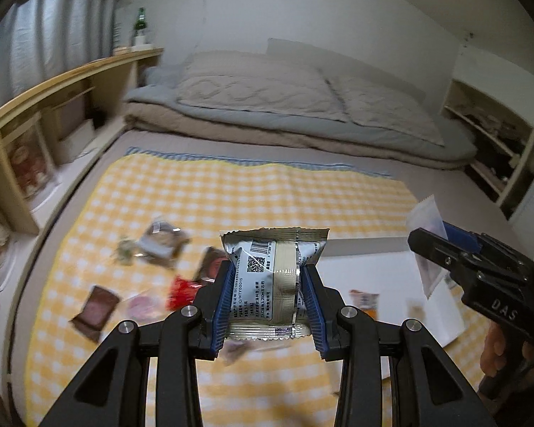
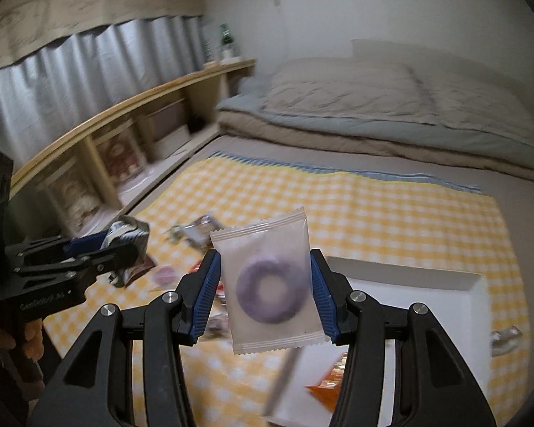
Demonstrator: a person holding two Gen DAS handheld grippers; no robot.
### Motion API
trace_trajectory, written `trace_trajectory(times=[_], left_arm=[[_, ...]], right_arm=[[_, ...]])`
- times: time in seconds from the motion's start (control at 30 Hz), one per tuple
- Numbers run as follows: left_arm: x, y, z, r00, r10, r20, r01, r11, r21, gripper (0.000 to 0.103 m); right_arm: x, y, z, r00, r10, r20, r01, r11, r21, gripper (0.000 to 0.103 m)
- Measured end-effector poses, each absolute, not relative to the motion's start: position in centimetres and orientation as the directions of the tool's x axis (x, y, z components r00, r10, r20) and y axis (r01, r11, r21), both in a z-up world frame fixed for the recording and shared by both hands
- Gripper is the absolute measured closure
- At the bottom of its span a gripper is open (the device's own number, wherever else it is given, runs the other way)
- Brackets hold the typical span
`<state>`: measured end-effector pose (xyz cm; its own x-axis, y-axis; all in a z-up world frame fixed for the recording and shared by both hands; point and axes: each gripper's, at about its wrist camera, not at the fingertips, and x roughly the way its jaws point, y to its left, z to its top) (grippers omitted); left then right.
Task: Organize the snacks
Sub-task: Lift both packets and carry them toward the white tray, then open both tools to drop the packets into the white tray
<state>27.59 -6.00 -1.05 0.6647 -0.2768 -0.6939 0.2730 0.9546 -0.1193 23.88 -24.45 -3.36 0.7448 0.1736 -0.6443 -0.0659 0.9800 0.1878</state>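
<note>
Both tongs, left (image 1: pixel 270 299) and right (image 2: pixel 267 295), clamp packets, raised.

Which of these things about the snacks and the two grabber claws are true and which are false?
1. The left gripper squeezes a silvery foil snack packet with a barcode. True.
2. The right gripper is empty. False: it clamps a frosted white packet with a purple ring inside.
3. The cloth under the snacks is a yellow and white checked cloth. True.
4. All the snacks are already in the white rectangular tray. False: several loose packets lie on the cloth.
5. A green glass bottle stands on the wooden shelf. True.
</note>
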Motion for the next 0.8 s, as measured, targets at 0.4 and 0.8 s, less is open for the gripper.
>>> trace_trajectory(times=[0.4, 0.8], left_arm=[[33.1, -16.1, -4.6, 0.567, -0.374, -0.734, 0.395, 0.905, -0.156, 0.065], [38.7, -27.2, -12.9, 0.355, -0.451, -0.819, 0.477, 0.841, -0.257, 0.065]], right_arm=[[21.2, -36.4, -4.6, 0.734, -0.008, -0.679, 0.199, 0.959, 0.203, 0.052], [21.6, -43.3, -8.4, 0.640, -0.092, -0.763, 0.361, 0.912, 0.193, 0.052]])
